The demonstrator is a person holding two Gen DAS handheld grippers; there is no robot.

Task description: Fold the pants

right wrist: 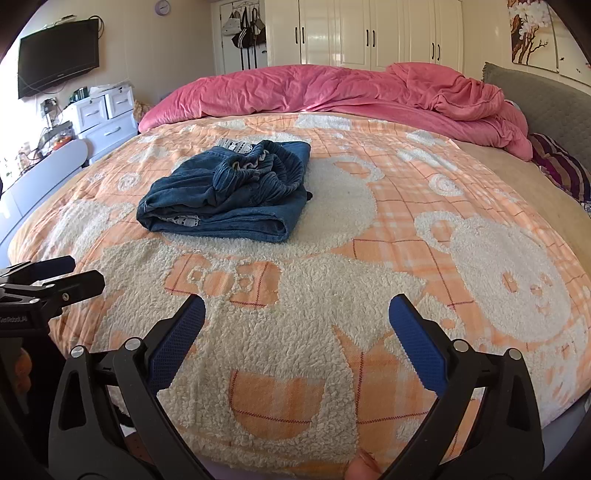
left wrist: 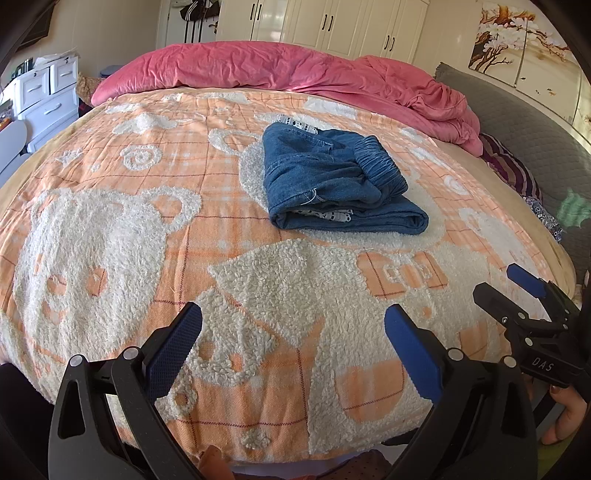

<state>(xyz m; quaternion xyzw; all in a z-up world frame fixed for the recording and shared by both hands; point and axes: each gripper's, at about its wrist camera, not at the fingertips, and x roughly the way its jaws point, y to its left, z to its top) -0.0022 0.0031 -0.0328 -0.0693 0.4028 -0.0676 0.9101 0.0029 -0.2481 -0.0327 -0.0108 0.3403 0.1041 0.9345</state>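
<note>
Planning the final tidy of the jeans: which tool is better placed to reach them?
Marginally the left tool: the jeans lie nearly straight ahead of it. From the right tool they sit off to the left. Both are open and well short of them.

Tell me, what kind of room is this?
Most likely a bedroom at home. A big bed is covered by a fluffy orange-and-white bear-pattern blanket, with a rumpled pink duvet at the far side, and tall cream wardrobe doors line the back wall. Folded blue denim pants lie on the blanket.
</note>
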